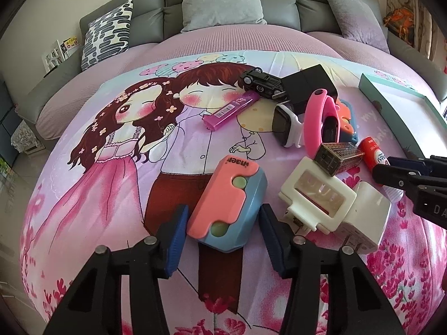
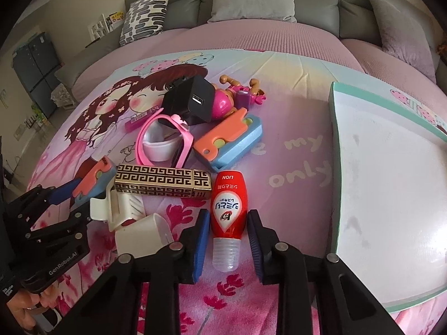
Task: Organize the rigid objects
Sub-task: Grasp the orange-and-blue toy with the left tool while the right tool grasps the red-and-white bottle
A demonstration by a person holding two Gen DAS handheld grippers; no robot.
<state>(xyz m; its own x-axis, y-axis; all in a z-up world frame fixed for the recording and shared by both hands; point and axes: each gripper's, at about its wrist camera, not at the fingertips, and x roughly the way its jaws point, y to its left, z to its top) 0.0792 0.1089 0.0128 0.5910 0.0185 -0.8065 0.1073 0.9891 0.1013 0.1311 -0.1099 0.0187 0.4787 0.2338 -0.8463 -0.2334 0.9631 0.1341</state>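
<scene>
My left gripper (image 1: 223,209) is shut on a pink-and-blue block toy (image 1: 226,203) that lies on the cartoon bedsheet; its blue pads press both long sides. In the right wrist view this left gripper (image 2: 67,195) reaches in from the left edge, still on that toy (image 2: 93,180). My right gripper (image 2: 227,215) is shut on a red bottle (image 2: 229,203) with a clear cap, which lies flat and points toward me. The left wrist view shows the bottle (image 1: 373,150) with the right gripper (image 1: 391,173) on it at the right edge.
A teal-rimmed white tray (image 2: 335,153) lies to the right. Piled between the grippers are a gold patterned box (image 2: 164,181), white chargers (image 2: 139,234), a pink band (image 2: 167,136), a black charger (image 2: 192,102), a second pink-and-blue toy (image 2: 229,142) and a doll figure (image 2: 223,103).
</scene>
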